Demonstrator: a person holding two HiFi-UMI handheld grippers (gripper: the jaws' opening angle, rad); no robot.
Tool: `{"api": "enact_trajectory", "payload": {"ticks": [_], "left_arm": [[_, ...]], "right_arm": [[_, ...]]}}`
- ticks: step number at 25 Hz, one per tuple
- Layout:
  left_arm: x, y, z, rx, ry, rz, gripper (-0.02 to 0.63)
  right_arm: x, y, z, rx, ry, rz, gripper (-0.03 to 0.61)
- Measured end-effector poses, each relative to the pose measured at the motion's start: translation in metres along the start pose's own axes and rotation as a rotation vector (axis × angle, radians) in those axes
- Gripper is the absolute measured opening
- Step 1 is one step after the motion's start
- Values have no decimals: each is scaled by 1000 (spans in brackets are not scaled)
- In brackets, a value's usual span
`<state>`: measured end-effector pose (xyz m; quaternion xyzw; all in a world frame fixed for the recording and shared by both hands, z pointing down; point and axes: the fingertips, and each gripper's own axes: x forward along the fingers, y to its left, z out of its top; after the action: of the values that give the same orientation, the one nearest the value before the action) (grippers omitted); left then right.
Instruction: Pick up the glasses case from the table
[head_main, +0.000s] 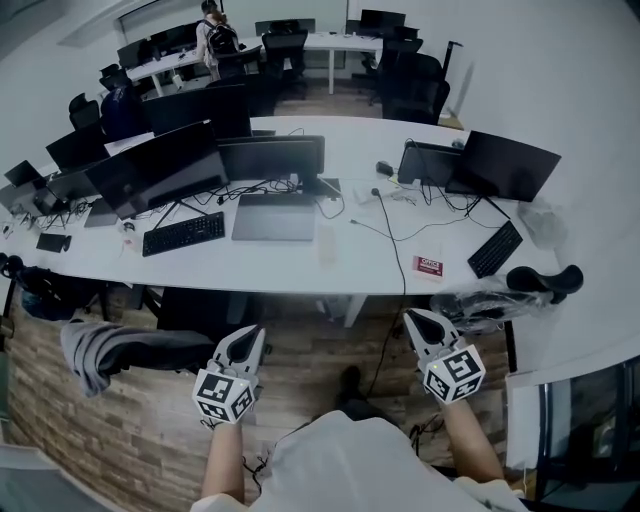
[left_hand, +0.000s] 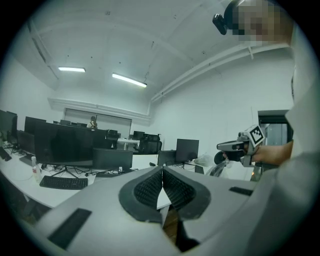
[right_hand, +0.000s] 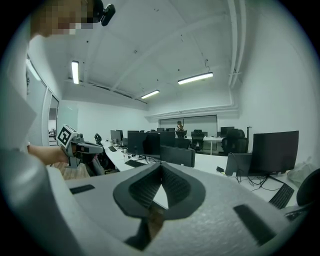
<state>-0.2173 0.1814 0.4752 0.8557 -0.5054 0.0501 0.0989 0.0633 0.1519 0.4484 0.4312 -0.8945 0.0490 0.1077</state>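
White table; case axis unclear

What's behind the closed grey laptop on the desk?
A dark monitor stands just behind the laptop, cables around its base. Whatever lies beyond the monitor is hidden.

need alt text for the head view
The person's left gripper and right gripper, both with jaws shut and empty, are held above a wooden floor before a long white desk bearing black monitors, black keyboards and a small red card.
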Motion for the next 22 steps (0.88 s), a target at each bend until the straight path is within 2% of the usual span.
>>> {"api": "enact_trajectory", "payload": {"ticks": [13,22], "left_arm": [[110,23,24,-10,6,52,9],[185,21,30,-9,24,98,9]], "right_arm": [[76,-104,5,36,6,42,2],[109,-174,3,14,11,88,2]]}}
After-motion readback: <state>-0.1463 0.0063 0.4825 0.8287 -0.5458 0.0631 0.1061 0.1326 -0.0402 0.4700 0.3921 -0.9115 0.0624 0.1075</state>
